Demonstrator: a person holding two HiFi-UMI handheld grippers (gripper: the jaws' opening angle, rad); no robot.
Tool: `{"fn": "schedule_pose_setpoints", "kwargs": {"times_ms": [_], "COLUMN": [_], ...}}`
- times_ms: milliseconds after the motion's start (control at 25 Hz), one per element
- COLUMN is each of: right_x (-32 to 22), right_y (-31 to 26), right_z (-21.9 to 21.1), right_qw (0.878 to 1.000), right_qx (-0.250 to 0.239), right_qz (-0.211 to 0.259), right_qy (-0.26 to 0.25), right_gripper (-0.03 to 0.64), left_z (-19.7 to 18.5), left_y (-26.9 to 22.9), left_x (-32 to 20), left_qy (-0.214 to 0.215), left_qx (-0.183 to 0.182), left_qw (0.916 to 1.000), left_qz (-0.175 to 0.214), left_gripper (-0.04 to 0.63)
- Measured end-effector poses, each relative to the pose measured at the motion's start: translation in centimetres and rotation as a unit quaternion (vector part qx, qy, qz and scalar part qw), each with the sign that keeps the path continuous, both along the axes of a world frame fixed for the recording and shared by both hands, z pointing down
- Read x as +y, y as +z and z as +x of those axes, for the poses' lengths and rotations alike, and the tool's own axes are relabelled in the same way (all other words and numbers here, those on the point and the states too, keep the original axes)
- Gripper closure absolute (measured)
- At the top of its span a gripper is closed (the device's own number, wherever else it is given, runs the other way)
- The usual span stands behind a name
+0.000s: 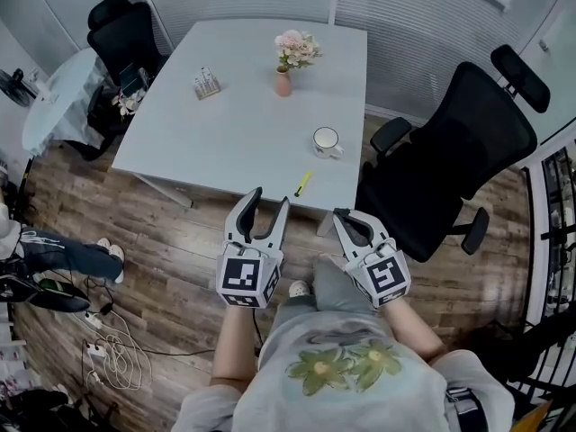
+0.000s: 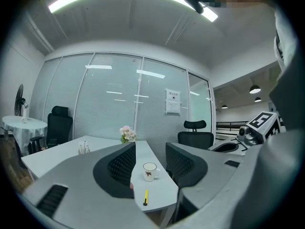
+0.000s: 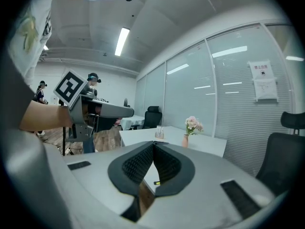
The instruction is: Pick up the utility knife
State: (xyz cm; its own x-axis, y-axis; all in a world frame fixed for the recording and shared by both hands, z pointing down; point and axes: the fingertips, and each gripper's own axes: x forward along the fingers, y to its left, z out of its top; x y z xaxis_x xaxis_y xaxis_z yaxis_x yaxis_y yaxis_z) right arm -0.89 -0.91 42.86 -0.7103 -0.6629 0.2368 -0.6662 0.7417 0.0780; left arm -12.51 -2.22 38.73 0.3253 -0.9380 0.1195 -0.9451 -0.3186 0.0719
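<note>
Nearest the head camera is the person's grey shirt (image 1: 342, 367) with its flower print, at the bottom edge of the head view.

Wooden floor (image 1: 180, 232) runs under everything. On it stands a pale rectangular surface (image 1: 243, 124), set at an angle to the person. One black office chair (image 1: 459, 165) stands at the right side of the surface. A second chair (image 1: 126, 34) stands at its far left corner, beside a round table (image 1: 54, 97) under a cloth.

Both claws are held over the floor, just short of the near edge of the surface.
- Left claw (image 1: 271, 198): released. Its jaws stand wide apart with nothing between the pads. It points toward the surface.
- Right claw (image 1: 342, 216): clenched. Its jaw tips meet and it grasps nothing. It sits near the corner of the surface, close to the office chair.

Items on the surface:
- Vase (image 1: 288, 61) of pink flowers, upright, toward the far end.
- Mug (image 1: 326, 140), white, upright, near the right edge.
- Rack (image 1: 207, 83), small, to the left of the vase. Its contents are too small to identify.
- Utility knife (image 1: 302, 184), yellow, lying flat near the near edge, between the mug and that edge. It is apart from both claws. In the left gripper view it shows through the gap between the open jaws, with the mug beyond it.
</note>
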Motion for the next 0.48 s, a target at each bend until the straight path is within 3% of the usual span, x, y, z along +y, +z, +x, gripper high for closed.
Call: {"fn": "schedule_pose_setpoints", "kwargs": {"times_ms": [480], "right_x": [-6.0], "right_y": [1.5], "right_z": [0.1], "right_qw": [1.0], "right_qx": [0.009], "right_qz": [-0.022], "right_qy": [-0.017], "right_gripper": [0.615], "left_z": [1.4], "left_y": [3.7], "left_x": [-5.6], "left_qy": [0.01], "left_qx": [-0.028], "left_qw": [0.9979], "left_qz": [-0.058], "left_gripper": [0.396]}}
